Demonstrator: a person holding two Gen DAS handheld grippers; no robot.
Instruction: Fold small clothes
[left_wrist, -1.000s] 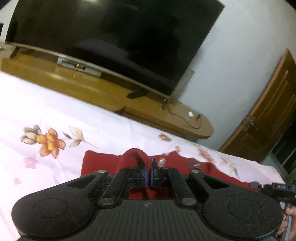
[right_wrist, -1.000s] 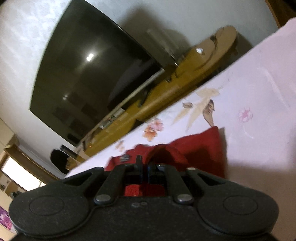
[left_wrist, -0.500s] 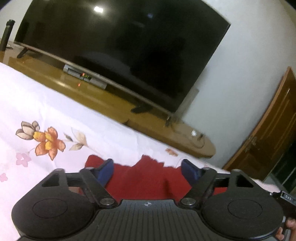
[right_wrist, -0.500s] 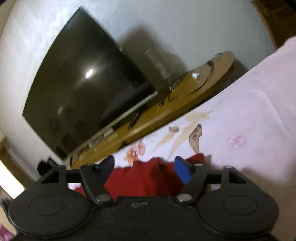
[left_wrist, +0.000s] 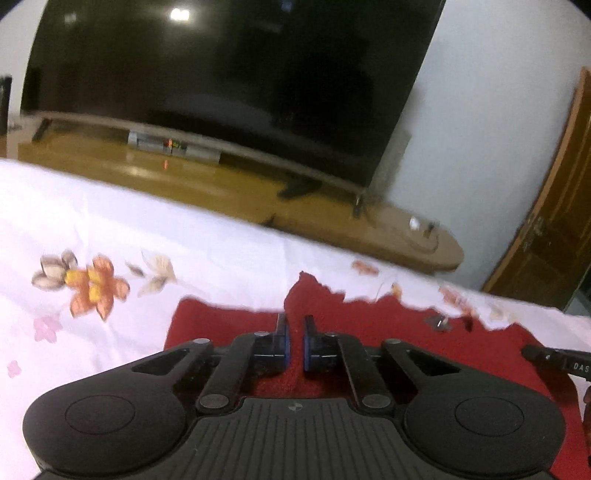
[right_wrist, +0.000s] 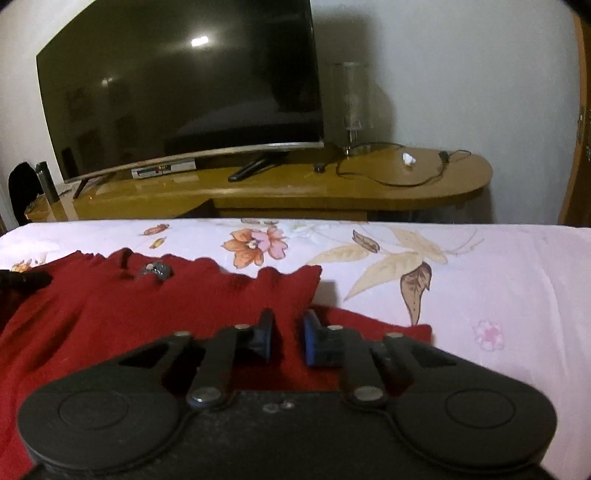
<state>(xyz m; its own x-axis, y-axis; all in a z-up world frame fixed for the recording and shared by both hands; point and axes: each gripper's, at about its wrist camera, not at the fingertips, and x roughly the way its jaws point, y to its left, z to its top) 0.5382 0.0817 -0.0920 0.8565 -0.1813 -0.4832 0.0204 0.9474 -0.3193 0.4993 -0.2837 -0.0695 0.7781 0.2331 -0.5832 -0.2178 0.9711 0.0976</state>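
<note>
Though rumpled, red garment (right_wrist: 155, 314) flat.

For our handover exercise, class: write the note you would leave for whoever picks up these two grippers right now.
Left hand-held gripper: jaws a narrow gap apart, holding nothing, over the red garment.
Right hand-held gripper: same, narrow gap, empty, over the garment's right part.
Garment lies on the floral bedsheet; one layer overlaps another near the right edge, far edge wavy.
Done: seemingly one fold laid, both grips off.
Left: regrasp, finish folding, probably smooth the rumpled edge.
</note>
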